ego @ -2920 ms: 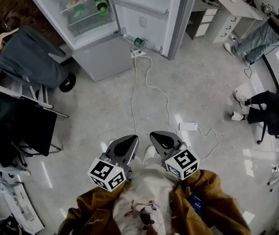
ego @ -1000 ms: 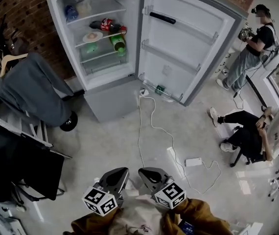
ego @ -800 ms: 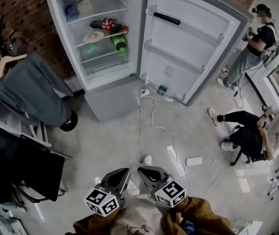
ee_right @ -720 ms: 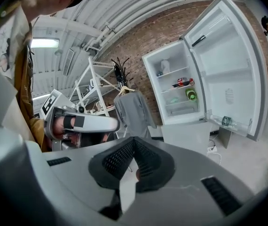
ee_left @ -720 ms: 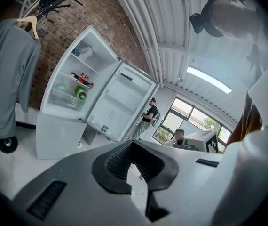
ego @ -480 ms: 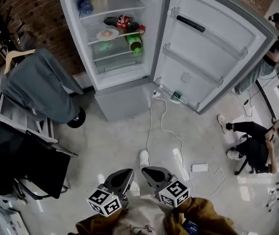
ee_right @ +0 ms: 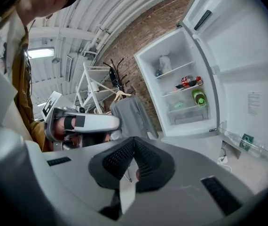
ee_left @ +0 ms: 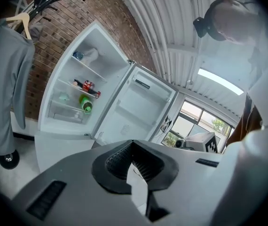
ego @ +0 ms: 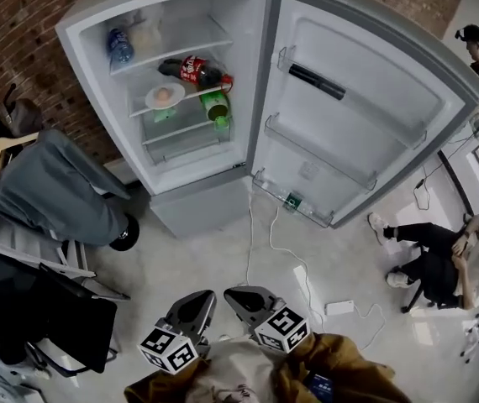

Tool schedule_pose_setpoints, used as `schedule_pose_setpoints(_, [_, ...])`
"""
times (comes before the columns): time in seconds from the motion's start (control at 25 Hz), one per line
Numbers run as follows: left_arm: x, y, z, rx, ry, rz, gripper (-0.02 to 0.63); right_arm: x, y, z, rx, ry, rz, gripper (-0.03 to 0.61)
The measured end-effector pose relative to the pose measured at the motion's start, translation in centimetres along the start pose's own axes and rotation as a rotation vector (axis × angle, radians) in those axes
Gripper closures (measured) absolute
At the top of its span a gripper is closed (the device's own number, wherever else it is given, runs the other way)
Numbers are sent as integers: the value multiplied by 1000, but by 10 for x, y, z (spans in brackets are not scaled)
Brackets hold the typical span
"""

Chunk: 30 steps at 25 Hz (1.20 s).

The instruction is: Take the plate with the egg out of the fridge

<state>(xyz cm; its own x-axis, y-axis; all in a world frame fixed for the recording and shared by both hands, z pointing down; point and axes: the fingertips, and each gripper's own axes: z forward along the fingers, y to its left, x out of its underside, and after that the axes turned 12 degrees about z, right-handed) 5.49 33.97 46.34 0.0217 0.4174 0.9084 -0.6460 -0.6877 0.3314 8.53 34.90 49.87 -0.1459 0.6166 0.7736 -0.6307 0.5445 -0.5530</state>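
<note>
The fridge (ego: 191, 193) stands open ahead of me. A white plate with an egg (ego: 165, 96) rests on its middle shelf, left of a lying cola bottle (ego: 194, 70) and a green bottle (ego: 218, 107). The same shelves show small in the left gripper view, where the cola bottle (ee_left: 87, 85) lies, and in the right gripper view, with the green bottle (ee_right: 199, 98). My left gripper (ego: 198, 300) and right gripper (ego: 241, 295) hang close to my chest, far from the fridge, both shut and empty.
The fridge door (ego: 355, 114) swings wide to the right. A white cable (ego: 260, 240) and power strip (ego: 339, 307) lie on the floor. A grey covered chair (ego: 50, 190) and black rack (ego: 38, 321) stand left. People sit and stand at right (ego: 441, 263).
The head view has moved toward the fridge and tilted up, so the fridge looks larger. Both grippers stay shut near my chest.
</note>
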Motion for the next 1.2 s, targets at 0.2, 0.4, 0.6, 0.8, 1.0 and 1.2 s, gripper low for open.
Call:
schedule_pose_setpoints(0.2, [-25,23,39,-30,2,6,606,-40,-37,14,-19,-12,11,572])
schedule_pose_setpoints(0.4, [-42,29,87,-26,7,25,606,-68,-70,16,-40,-27,11,572])
schedule_pose_setpoints(0.6, [-46,40,120,-52,-1,32,606,-84,-101,22,-66,-30,23,572])
schedule_pose_setpoints(0.8, [-42,56,123,-112,14,-4,606,-85,-118,34,-99,-3,60,572])
schedule_pose_setpoints(1.0, [-52,72,129,-128,0,-8,606,-89,-123,51,-123,18,70,572])
schedule_pose_setpoints(1.2, [-58,91,142,-119,5,-14,606,-103,-142,65,-98,16,88,572])
